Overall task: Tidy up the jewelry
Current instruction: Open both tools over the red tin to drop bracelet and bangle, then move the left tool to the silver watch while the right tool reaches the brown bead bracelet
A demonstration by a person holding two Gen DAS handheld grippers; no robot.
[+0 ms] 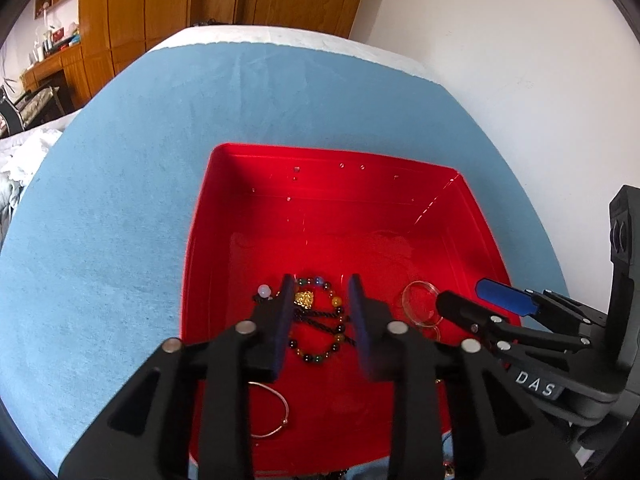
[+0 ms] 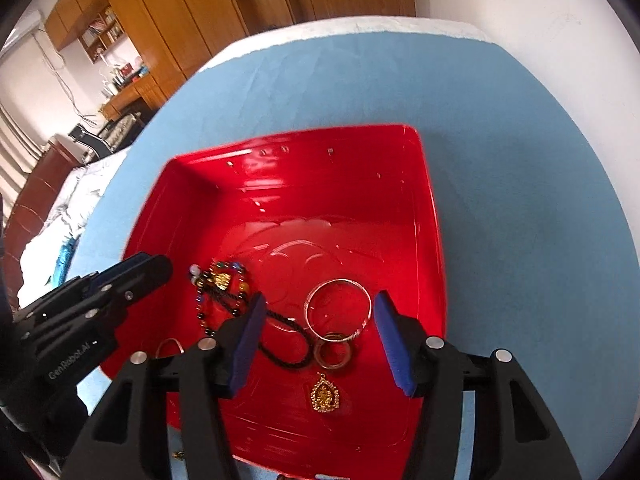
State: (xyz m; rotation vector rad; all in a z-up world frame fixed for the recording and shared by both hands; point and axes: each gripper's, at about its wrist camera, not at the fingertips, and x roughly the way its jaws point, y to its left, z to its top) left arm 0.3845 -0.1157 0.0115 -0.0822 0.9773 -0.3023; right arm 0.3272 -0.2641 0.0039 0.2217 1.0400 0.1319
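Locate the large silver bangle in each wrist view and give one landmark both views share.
Left wrist view: large silver bangle lies right of centre on the tray floor, by the right hand-held gripper.
Right wrist view: just below centre, between that gripper's blue pads.
Shared landmark: the multicoloured bead bracelet in the red plastic tray.

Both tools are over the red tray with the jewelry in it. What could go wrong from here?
1. The black cord runs from the beaded bracelet to under the silver bangle; lifting one could drag the others.
2. The bangle overlaps the smaller ring, so the open right tool might pinch both.
3. The left tool and right tool hang close together and could collide.
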